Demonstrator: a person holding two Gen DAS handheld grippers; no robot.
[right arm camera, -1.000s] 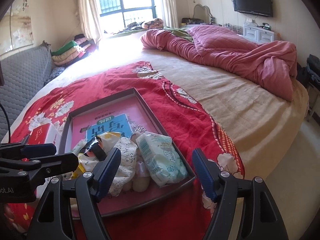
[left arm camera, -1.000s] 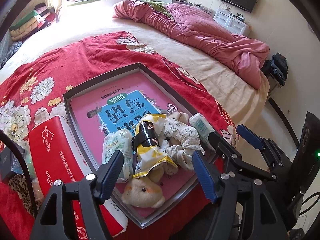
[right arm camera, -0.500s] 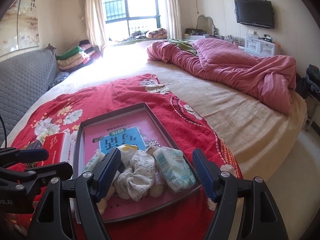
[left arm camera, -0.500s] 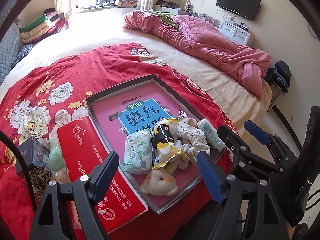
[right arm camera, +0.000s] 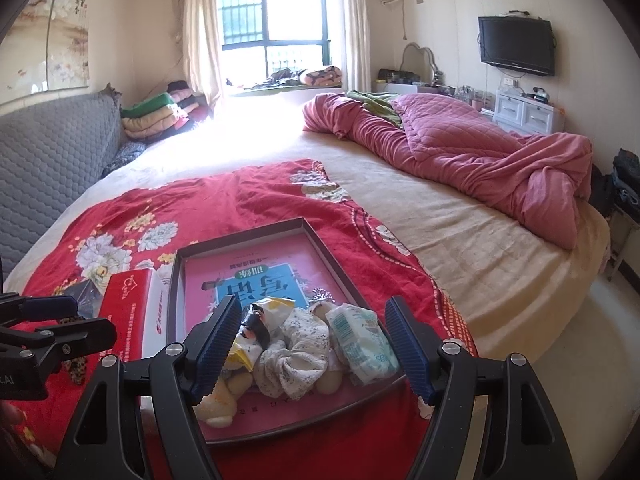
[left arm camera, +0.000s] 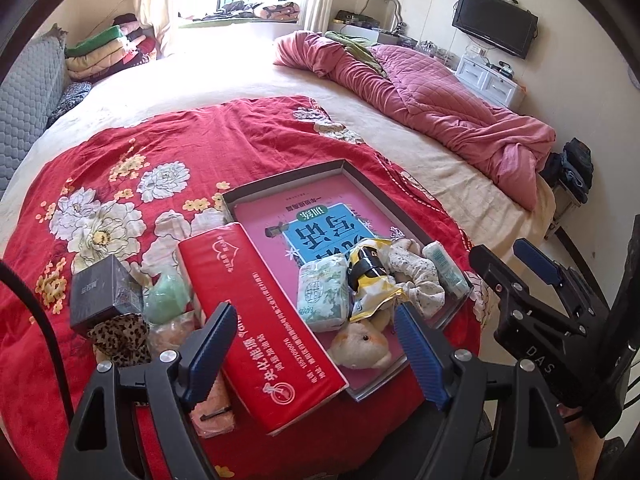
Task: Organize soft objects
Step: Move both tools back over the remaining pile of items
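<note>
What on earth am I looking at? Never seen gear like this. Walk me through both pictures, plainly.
There is no robot here. A person carries two hand-held tools, each ending in a two-finger claw with a wide-angle camera that looks along its fingers. One picture comes from the left claw, the other from the right claw; the right one also shows in the left view, at its right edge. Both stand open with nothing between the blue pads.

Below them is a bed with a red flowered blanket. On it lies a shallow grey tray holding a pink book, two white tissue packs, a yellow snack bag, a floral scrunchie and a cream plush toy. Beside the tray are a long red box, a small black box, a green item, a leopard-print piece of fabric and a pink pouch.
</note>
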